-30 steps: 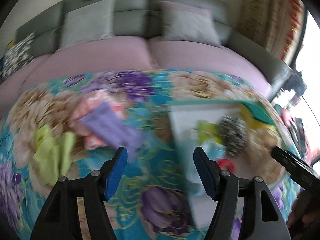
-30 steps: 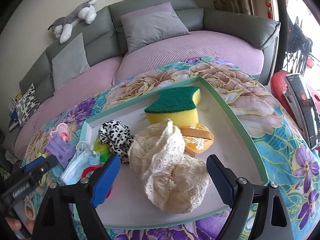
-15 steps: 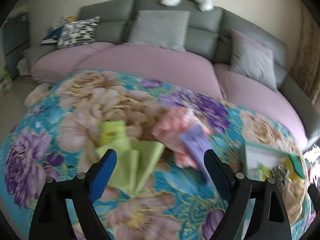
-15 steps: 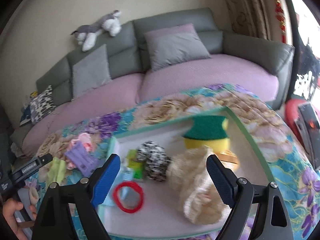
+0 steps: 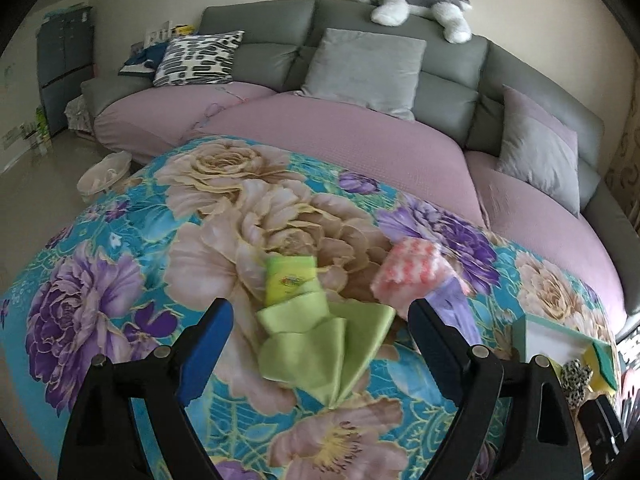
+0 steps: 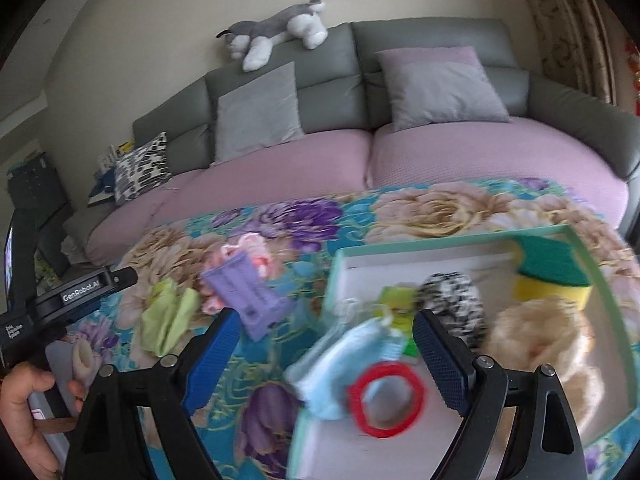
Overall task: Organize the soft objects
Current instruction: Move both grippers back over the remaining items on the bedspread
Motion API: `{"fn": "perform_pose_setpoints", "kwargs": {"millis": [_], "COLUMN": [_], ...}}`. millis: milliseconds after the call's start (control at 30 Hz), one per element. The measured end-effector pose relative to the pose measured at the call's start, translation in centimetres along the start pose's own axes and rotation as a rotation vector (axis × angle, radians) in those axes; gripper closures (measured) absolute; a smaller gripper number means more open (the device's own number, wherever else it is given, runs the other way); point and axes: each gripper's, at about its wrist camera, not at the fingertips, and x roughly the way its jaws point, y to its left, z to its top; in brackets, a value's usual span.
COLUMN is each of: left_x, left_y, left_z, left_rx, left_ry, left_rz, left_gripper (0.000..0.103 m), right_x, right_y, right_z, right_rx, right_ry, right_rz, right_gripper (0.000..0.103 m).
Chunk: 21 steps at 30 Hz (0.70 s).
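Floral desk cloth (image 5: 120, 280) lay beneath the left hand-held gripper (image 5: 320, 332), jaws wide and empty over the green cloth (image 5: 320, 344), which wanted pinching at its bunched middle.

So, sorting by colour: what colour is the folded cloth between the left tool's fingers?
Light green; the folded cloth shows best in the left wrist view.

on the surface (image 5: 120, 248) a folded cloth (image 5: 324, 344) lies before a small packet (image 5: 290, 280), touching it; a knitted piece (image 5: 408, 276) sits to their right. further right stands the tray (image 6: 452, 242), holding a sponge (image 6: 552, 276), a ring (image 6: 386, 400) and a face mask (image 6: 348, 356). behind is the sofa (image 5: 360, 152).
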Motion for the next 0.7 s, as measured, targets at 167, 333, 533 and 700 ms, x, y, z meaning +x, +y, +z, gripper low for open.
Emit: {"fn": "perform_pose_setpoints", "kwargs": {"millis": [167, 333, 533, 700], "left_x": [-0.3, -0.3, 0.1, 1.4], "left_y": [2.7, 5.0, 6.9, 7.2], "left_z": [0.8, 1.2, 1.3, 1.1], "left_rx": [-0.050, -0.091, -0.120, -0.093], "left_ry": [-0.024, -0.029, -0.012, 0.037], "left_rz": [0.053, 0.078, 0.064, 0.026], "left_gripper": [0.013, 0.013, 0.013, 0.013], "right_x": [1.6, 3.3, 5.5, 7.3], "right_y": [2.5, 5.3, 7.2, 8.4], "right_z": [-0.1, -0.5, -0.9, -1.3], "right_rx": [-0.008, -0.029, -0.071, -0.067], "right_ry": [0.019, 0.044, 0.083, 0.112], "right_rz": [0.053, 0.109, 0.103, 0.110], "right_gripper": [0.013, 0.013, 0.014, 0.016]}}
